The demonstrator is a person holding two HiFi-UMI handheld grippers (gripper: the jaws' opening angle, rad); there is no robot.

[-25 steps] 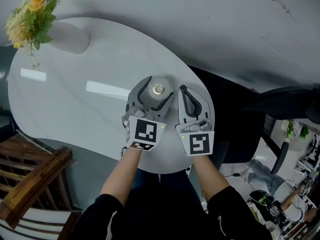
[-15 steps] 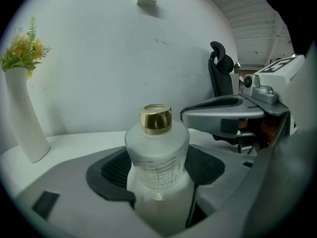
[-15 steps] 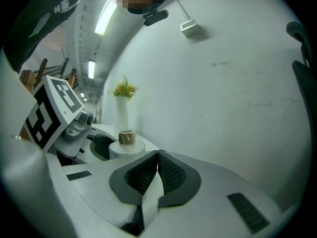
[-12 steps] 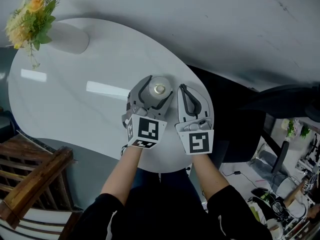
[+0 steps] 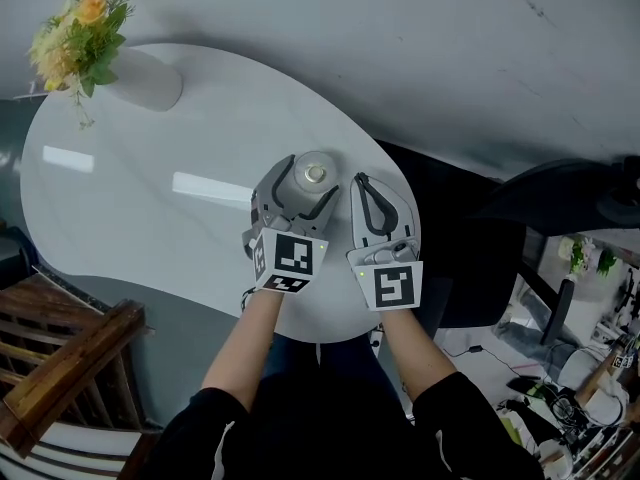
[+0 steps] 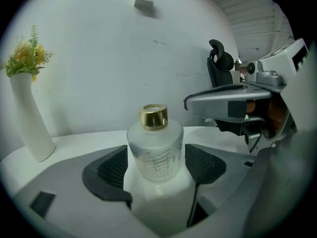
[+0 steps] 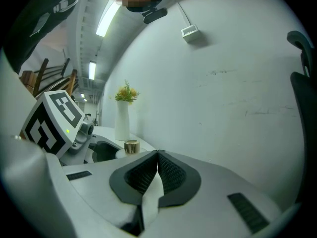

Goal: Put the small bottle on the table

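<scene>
As vase point(image 5: 152, 80) stands apart, right gripper point(image 5: 362, 181) flanks bottle point(image 5: 316, 175)

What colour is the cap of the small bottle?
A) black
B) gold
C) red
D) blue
B: the small bottle, made of frosted white glass, has a shiny gold cap on its neck.
</scene>
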